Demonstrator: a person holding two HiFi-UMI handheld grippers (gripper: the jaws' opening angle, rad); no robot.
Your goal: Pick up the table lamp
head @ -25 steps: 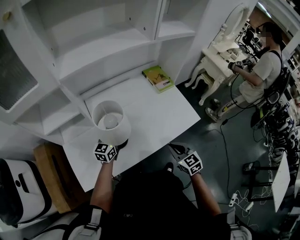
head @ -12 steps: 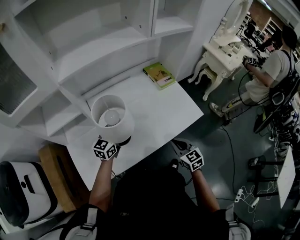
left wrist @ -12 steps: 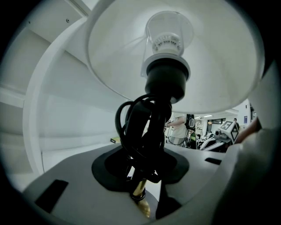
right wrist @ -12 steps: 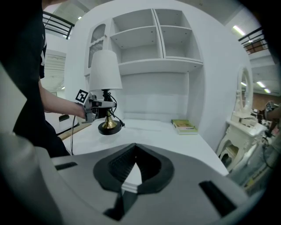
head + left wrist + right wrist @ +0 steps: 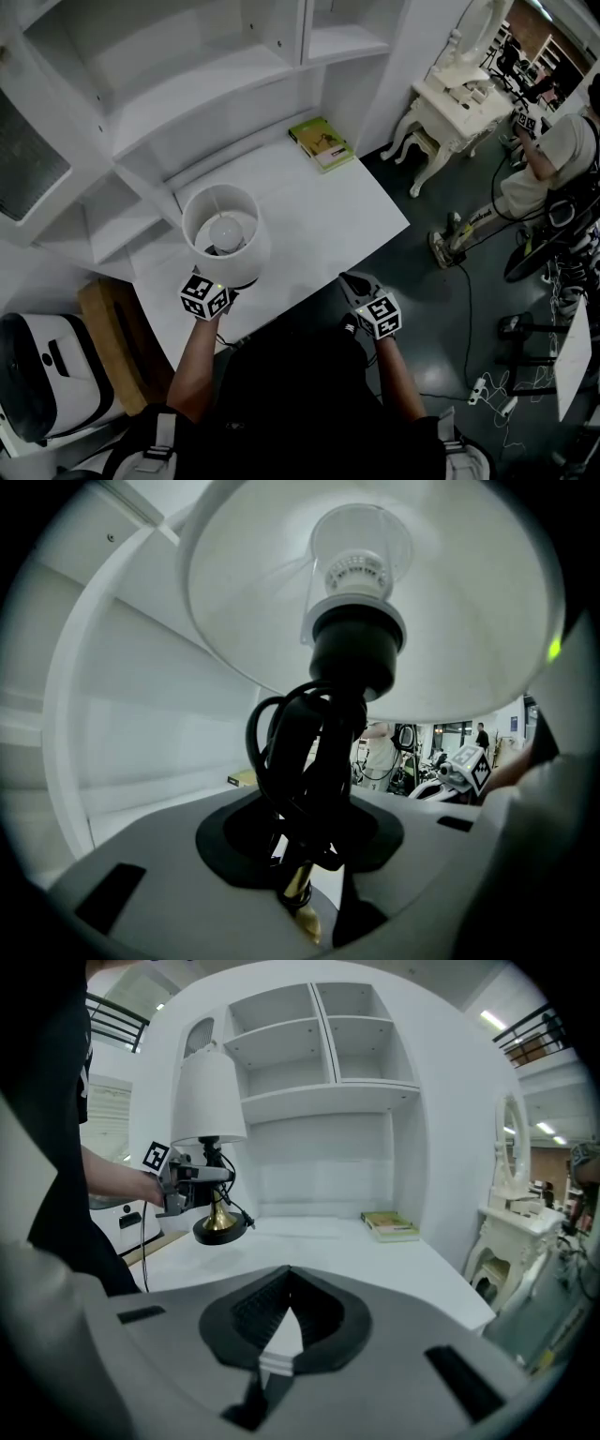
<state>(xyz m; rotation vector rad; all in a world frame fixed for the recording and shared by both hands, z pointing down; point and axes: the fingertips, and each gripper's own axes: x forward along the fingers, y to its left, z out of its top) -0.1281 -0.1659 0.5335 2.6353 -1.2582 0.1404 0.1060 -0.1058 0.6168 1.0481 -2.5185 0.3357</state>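
The table lamp has a white shade (image 5: 223, 234), a black socket, a brass stem wound with black cord (image 5: 309, 789) and a round black-and-brass base (image 5: 219, 1230). My left gripper (image 5: 311, 855) is shut on the stem just under the shade. In the right gripper view the base hangs slightly above the white table (image 5: 319, 216), with the lamp upright. The head view shows only the left gripper's marker cube (image 5: 204, 295) below the shade. My right gripper (image 5: 359, 284) hovers at the table's front edge, jaws together and holding nothing.
A green book (image 5: 322, 143) lies at the table's back right corner, under white shelves (image 5: 216, 75). A wooden stool (image 5: 108, 337) and a white appliance (image 5: 47, 375) stand to the left. A cream dressing table (image 5: 459, 94) and a person (image 5: 562, 159) are at the right.
The left gripper has lifted the lamp, whose shade now looks larger and nearer in the head view. The right gripper has barely moved.
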